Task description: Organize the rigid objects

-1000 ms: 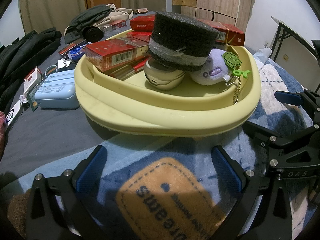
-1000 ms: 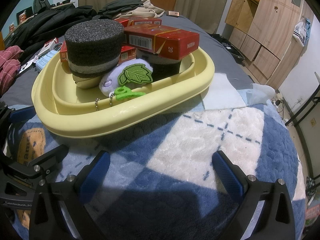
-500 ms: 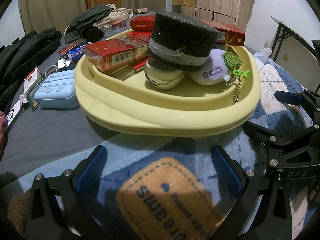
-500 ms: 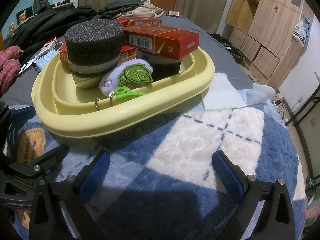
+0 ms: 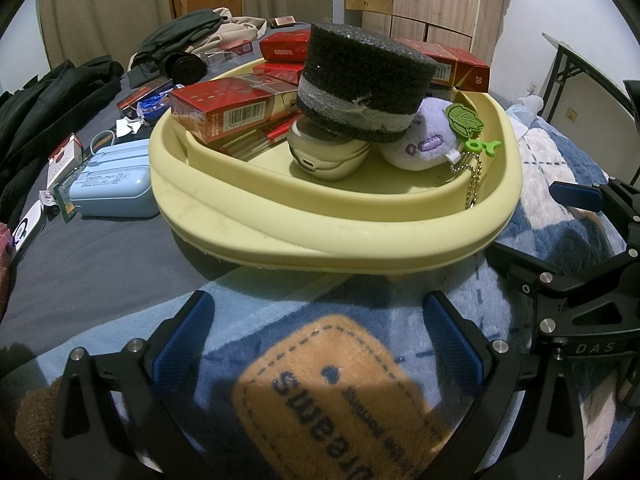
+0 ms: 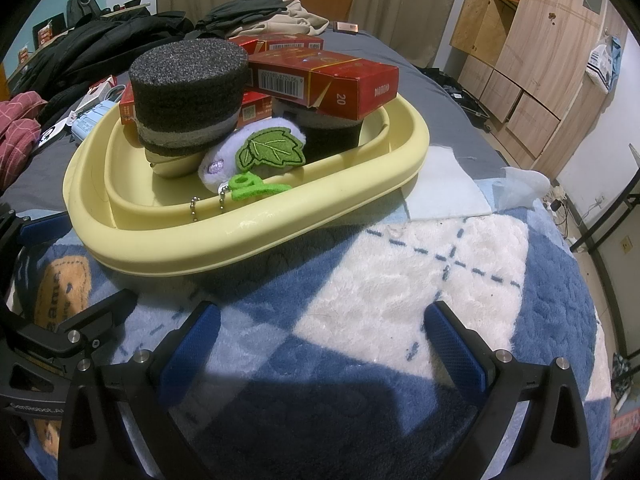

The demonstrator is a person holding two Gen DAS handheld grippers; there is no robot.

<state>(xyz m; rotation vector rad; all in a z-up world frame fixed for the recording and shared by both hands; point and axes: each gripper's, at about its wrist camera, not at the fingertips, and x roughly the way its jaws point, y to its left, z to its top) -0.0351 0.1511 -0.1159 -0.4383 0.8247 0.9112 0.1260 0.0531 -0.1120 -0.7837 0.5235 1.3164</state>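
A pale yellow basin rests on a blue and white fleece blanket. Inside it lie several red cartons, a dark grey foam cylinder on a cream round case, and a lilac plush keychain with a green leaf. My left gripper is open, low over the blanket in front of the basin, holding nothing. My right gripper is also open and empty, right of the basin.
Left of the basin on the grey sheet lie a light blue case, small packets and dark clothes. A white cloth lies beyond the basin's right side. Wooden cabinets stand at the far right.
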